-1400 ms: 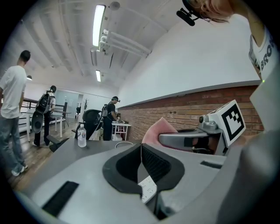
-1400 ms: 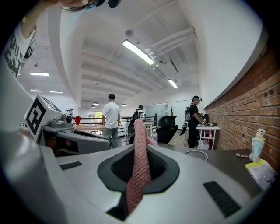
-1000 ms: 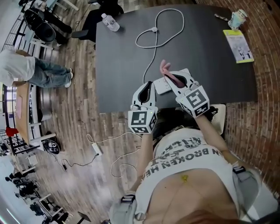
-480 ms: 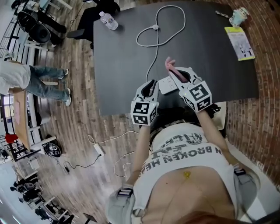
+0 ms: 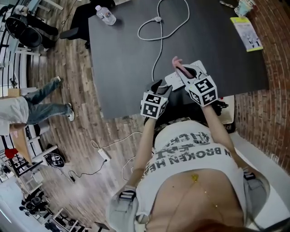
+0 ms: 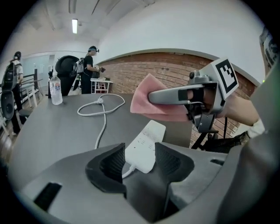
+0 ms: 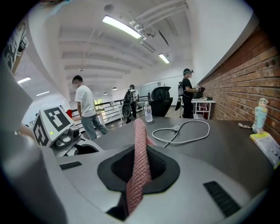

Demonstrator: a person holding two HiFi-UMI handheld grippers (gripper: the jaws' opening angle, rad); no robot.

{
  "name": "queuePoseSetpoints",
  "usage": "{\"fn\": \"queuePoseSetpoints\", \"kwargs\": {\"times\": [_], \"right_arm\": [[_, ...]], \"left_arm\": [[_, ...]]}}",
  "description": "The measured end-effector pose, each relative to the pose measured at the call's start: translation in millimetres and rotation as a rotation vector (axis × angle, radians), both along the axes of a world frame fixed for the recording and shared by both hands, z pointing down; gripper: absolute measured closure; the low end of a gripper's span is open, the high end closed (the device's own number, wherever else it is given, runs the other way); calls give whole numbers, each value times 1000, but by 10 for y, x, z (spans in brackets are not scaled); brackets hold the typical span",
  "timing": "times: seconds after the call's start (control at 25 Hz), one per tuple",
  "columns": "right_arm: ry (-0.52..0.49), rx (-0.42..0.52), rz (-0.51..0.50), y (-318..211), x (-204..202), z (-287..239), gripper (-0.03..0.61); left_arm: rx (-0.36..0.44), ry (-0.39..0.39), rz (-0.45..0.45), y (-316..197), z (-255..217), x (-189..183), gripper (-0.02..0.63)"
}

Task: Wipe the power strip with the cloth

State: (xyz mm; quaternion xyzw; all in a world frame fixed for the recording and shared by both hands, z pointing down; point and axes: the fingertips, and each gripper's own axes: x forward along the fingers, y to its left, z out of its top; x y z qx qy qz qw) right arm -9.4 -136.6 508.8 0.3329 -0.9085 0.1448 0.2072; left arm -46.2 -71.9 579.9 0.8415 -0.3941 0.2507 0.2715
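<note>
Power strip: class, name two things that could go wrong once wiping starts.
1. The power strip lies near the table's edge; a wipe might push it off.
2. The left gripper's jaws have just been opening, with the strip's end between them but unpressed, so it may slide under the cloth.

Head view: strip (image 5: 171, 81) mostly under right claw (image 5: 183, 74) & cloth (image 5: 177, 65) — its outlets hidden. Right gripper view: cloth's lower end lost btw the claw's pads. Cup (image 5: 244, 6) & bench (image 5: 122, 59) far edge cut by frame top. Booklet (image 5: 247, 34) print too small to read — bottle (image 5: 105, 15) label too.
</note>
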Motion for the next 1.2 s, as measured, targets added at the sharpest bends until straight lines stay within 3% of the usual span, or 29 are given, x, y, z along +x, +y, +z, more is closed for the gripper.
{"fn": "queuePoseSetpoints", "kwargs": {"times": [0.2,0.52,0.88,1.04,1.2], "right_arm": [[20,-10,21,-14,36,130,561],[72,-62,5,-146,279,306,561],[80,-91,7,-165,355,423,561],[78,-104,-5,-92,345,503,561],[97,-135,-81,26,239,646,561]], "left_arm": [[-94,-68,53,51,335,30,357],[-209,-125,97,148,681,218,327],[-253,-276,189,142,1017,323,324],[-250,-268,212,130,1044,341,324],[-247,-266,223,128,1055,343,325]]}}
